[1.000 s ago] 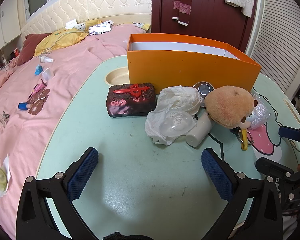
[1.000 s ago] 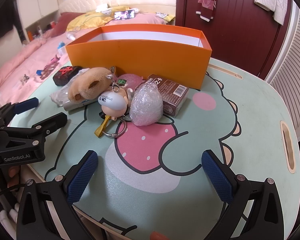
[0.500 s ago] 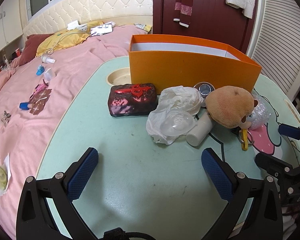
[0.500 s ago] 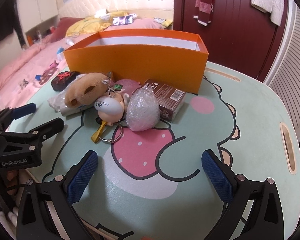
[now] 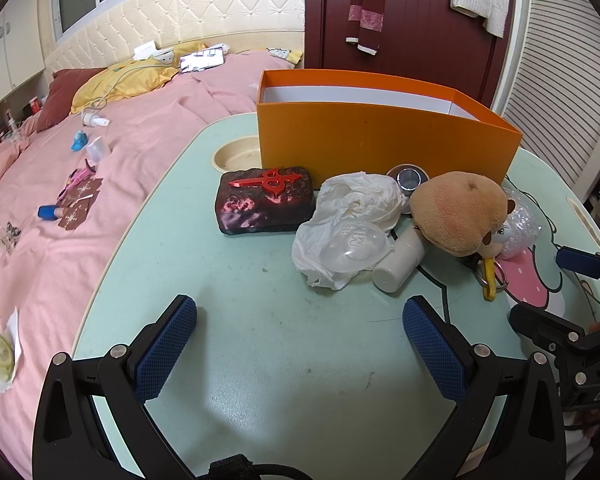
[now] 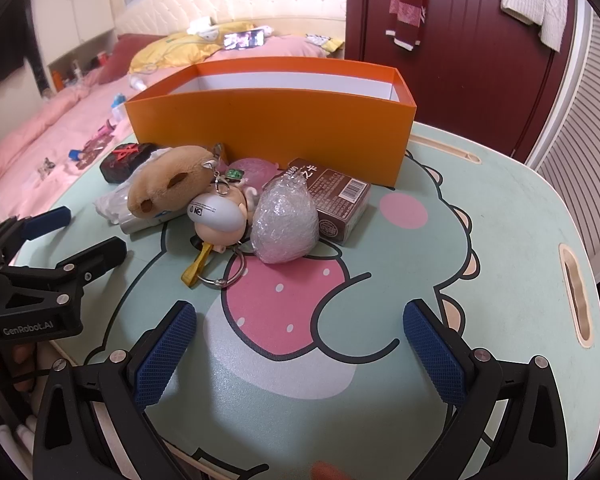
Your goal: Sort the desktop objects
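Clutter sits in a row along the near wall of the orange box (image 5: pixel 384 148), nothing yet inside as far as the white lining shows. From the left gripper (image 5: pixel 300 344), jaws wide apart and empty over the bare green table (image 5: pixel 227 280), the dark block with a red emblem (image 5: pixel 265 206) lies at 11 o'clock, its long axis running left to right, square to the jaw line. At 12 to 1 o'clock is crumpled white tissue (image 5: pixel 352 216) with a clear plastic dome (image 5: pixel 354 248) embossed with letters I cannot fully read, then a white bottle (image 5: pixel 398 264) lying on its side and pointing toward the gripper. The tan plush (image 5: pixel 458 212) rests against it at 1 o'clock.

From the right gripper (image 6: pixel 300 344), also spread open and holding nothing, the doll keychain (image 6: pixel 219 220), marked "CN", and its yellow strap (image 6: pixel 197 266) lie at 11 o'clock, the bubble-wrapped lump (image 6: pixel 285 220) at 12, and the brown carton (image 6: pixel 336 200), printed "Made in China", touches it behind. The left gripper seems nearer the dark block; the right is nearer the wrapped lump.
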Demonstrator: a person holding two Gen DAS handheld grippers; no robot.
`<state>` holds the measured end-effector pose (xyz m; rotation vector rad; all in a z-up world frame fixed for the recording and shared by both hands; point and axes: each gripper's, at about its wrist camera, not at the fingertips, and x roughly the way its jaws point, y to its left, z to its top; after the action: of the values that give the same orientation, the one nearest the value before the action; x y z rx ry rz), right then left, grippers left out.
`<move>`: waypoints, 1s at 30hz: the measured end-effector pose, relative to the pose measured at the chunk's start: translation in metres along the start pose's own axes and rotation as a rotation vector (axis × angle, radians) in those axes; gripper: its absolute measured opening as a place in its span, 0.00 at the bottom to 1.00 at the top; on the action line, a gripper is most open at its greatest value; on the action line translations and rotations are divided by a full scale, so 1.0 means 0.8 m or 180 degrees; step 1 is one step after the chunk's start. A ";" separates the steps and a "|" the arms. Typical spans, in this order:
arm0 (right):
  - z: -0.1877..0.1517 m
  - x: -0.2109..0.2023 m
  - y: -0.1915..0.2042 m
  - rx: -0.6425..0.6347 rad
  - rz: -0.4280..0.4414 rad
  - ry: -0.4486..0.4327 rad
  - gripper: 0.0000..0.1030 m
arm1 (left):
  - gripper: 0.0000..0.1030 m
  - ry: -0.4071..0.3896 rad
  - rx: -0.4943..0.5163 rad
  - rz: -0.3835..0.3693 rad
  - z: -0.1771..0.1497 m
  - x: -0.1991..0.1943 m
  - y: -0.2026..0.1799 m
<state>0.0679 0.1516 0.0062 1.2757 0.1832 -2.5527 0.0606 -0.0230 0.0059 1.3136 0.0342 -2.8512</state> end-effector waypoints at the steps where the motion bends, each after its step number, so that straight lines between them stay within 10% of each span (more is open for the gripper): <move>1: 0.000 0.000 0.000 0.0000 0.0000 0.0001 1.00 | 1.00 0.0001 0.0001 -0.0001 0.000 0.000 0.000; 30: -0.004 -0.001 -0.001 -0.0004 0.0023 -0.0024 1.00 | 1.00 0.0011 -0.0012 0.0010 0.001 0.002 0.004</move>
<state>0.0707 0.1536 0.0047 1.2639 0.1784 -2.5505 0.0591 -0.0260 0.0056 1.3168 0.0374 -2.8450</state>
